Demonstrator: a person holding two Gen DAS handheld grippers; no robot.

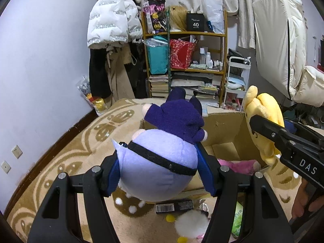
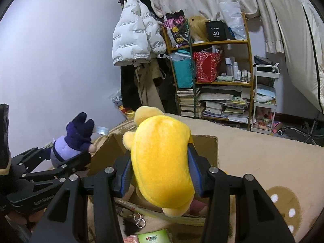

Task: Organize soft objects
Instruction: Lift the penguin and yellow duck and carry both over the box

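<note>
purple plush (image 1: 162, 158) clenched in left tongs (image 1: 160, 174), yellow plush (image 2: 162, 162) in right tongs (image 2: 161, 174), above cardboard box (image 1: 222, 129)

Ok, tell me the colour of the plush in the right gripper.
Bright yellow plush; right wrist view shows it best.

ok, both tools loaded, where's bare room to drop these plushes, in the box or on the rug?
Cardboard box: bare floor at its back, behind the pink plush. Rug right of the box is bare out to the brown dotted patch. Crowded: near side of the box, with barcoded black item, beads, green packet.
</note>
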